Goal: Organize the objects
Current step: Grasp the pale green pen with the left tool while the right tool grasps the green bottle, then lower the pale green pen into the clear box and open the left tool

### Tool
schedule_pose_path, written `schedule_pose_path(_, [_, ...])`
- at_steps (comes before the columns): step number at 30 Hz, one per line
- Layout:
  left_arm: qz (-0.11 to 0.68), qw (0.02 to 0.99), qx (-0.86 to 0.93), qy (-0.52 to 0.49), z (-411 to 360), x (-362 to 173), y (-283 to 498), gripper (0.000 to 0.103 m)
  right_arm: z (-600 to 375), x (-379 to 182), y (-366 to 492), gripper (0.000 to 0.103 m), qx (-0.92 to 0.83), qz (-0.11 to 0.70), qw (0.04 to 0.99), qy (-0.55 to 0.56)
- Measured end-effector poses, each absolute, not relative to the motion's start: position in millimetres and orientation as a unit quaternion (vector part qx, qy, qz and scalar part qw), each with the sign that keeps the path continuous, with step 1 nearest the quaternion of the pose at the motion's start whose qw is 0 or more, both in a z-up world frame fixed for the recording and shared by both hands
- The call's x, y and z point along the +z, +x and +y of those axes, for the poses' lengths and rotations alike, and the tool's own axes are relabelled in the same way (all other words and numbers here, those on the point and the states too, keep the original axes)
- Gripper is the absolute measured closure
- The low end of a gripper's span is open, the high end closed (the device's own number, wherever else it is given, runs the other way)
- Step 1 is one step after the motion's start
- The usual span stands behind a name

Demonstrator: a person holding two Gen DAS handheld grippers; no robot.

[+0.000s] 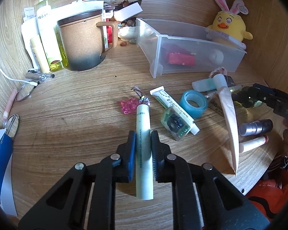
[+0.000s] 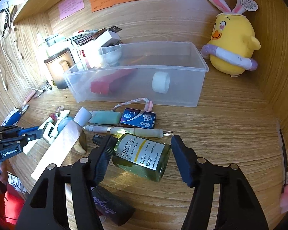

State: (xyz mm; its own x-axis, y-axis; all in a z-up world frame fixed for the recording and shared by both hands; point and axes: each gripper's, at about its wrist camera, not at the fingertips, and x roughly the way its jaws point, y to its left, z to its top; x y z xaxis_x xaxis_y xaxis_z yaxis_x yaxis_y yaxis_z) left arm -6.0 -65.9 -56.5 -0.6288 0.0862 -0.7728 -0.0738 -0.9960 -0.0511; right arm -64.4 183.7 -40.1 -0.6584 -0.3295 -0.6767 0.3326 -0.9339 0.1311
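Observation:
My left gripper (image 1: 143, 136) is shut on a pale green tube (image 1: 143, 149) and holds it just above the wooden desk. My right gripper (image 2: 142, 143) is open, its jaws on either side of a small green pump bottle (image 2: 142, 159) that lies on its side on the desk. The clear plastic bin (image 2: 136, 72) stands behind, holding a red item (image 2: 103, 85) and a white roll (image 2: 160, 82). The bin also shows in the left wrist view (image 1: 182, 51). The right gripper (image 1: 259, 97) shows at the right edge of the left wrist view.
Loose items lie in front of the bin: a blue tape roll (image 1: 194, 102), a white tube (image 1: 172, 109), a pearly tube (image 2: 61, 145), a Max box (image 2: 138, 119), a pen (image 2: 128, 131). A mug (image 1: 82, 42), bottles (image 1: 48, 28) and a chick plush (image 2: 233, 44) stand behind.

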Motion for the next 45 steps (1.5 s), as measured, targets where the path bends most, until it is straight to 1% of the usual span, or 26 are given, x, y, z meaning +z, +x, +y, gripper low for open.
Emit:
schedule_pose_path(12, [-0.032,0.038,0.918,-0.393,-70.2,-28.8,-3.8,0.088,194.2,-29.6,-60.5,0.045,-0.921,-0.012,0.172,0.349])
schedule_pose_path(27, [-0.044,0.067,0.946,-0.316,-48.1,21.6,-36.7,0.088,192.3,25.2,-71.3,0.045,-0.947,-0.004,0.175,0.268])
schedule_pose_path(38, [-0.046,0.083,0.957,-0.275,-35.5,58.9,-66.9,0.088,189.4,57.4,-99.8,0.047,-0.957,0.008,0.174,0.230])
schedule_pose_path(40, [-0.048,0.085,0.958,-0.271,-35.0,63.7,-72.0,0.088,186.4,59.5,-110.7,0.076,-0.953,0.014,0.182,0.241])
schedule_pose_path(41, [-0.049,0.086,0.958,-0.270,-34.4,66.1,-76.0,0.088,185.3,59.6,-115.9,0.078,-0.951,0.012,0.189,0.246])
schedule_pose_path(45, [-0.046,0.083,0.959,-0.269,-29.9,69.3,-89.1,0.088,179.5,47.2,-138.7,0.077,-0.944,0.017,0.185,0.272])
